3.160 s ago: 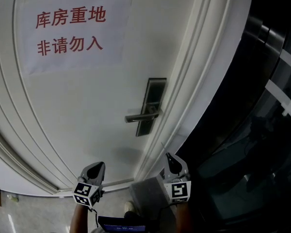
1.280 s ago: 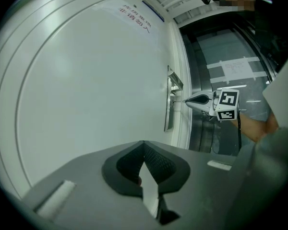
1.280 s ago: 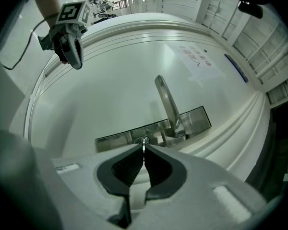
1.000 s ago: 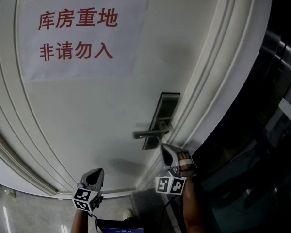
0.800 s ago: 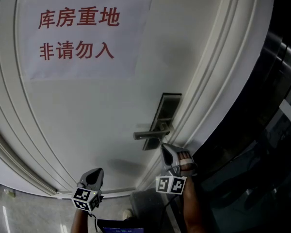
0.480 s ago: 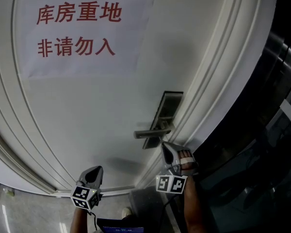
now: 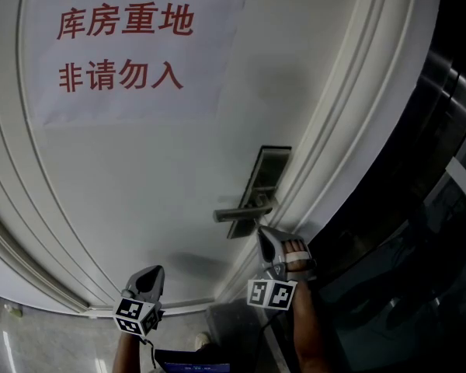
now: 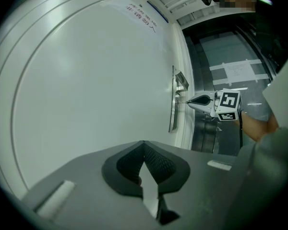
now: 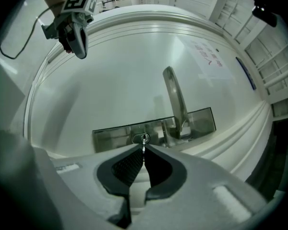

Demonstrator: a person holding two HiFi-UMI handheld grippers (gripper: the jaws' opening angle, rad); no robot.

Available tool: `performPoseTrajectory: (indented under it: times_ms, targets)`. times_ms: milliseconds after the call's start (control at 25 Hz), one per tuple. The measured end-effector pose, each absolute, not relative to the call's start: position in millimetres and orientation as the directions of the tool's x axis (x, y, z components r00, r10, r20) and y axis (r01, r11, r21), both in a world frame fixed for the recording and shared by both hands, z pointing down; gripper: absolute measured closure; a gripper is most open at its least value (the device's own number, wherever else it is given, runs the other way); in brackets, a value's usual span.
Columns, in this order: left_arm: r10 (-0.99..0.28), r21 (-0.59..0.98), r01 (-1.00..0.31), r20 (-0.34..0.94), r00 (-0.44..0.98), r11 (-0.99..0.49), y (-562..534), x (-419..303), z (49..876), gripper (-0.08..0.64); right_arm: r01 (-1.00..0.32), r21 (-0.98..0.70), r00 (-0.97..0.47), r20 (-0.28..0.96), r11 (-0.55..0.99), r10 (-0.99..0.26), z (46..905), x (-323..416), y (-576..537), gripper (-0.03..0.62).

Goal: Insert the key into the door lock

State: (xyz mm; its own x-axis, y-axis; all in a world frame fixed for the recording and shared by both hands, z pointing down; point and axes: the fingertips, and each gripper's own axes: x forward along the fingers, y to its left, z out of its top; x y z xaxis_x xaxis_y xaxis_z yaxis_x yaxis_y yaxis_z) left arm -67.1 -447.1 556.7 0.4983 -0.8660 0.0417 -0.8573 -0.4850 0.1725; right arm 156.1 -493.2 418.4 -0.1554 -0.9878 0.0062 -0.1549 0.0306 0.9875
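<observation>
The white door carries a steel lock plate (image 7: 269,168) with a lever handle (image 7: 237,211). My right gripper (image 7: 262,234) is level with its tip at the plate's lower end, just under the handle. In the right gripper view it (image 9: 143,148) is shut on a thin metal key (image 9: 143,145), whose tip sits at the round keyhole (image 9: 141,138); how deep it sits I cannot tell. The left gripper view shows that gripper (image 8: 198,100) against the plate (image 8: 173,107). My left gripper (image 7: 156,271) hangs lower left, shut and empty (image 8: 144,144), away from the lock.
A paper sign (image 7: 132,53) with red characters is stuck to the upper door. The ridged door frame (image 7: 338,146) runs right of the lock, with dark glass panels (image 7: 419,224) beyond it. Pale floor (image 7: 31,340) shows at lower left.
Since the earliest frame my right gripper has risen from beside the left one to the lock plate. Over the last second it only rolled a little; the left gripper stayed put.
</observation>
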Motion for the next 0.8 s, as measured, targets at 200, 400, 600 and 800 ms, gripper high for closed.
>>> performPoseTrajectory:
  times_ms: [200,400,600,800]
  targets:
    - [-0.867,0.178,-0.858,0.042,0.496,-0.482,-444.3,-69.9,556.9,0.558,-0.146,0.989,-0.143,0.013,0.034,-0.990,418.5,155.4,-493.1,0.581]
    - [-0.866,0.180,-0.856,0.040,0.498,-0.484,-442.2,-70.4,556.8,0.558,-0.139,0.990,-0.133,0.010,0.028,-0.991,418.6,155.3,-493.4,0.581]
    - [-0.866,0.179,-0.856,0.038,0.499,-0.485,-441.6,-70.9,555.9,0.558,-0.107,0.994,-0.114,-0.001,0.011,-0.993,419.5,154.1,-493.8,0.581]
    - [-0.863,0.179,-0.853,0.039,0.504,-0.490,-440.9,-69.5,556.2,0.558,-0.078,0.997,-0.094,-0.004,0.004,-0.996,419.4,152.3,-496.4,0.581]
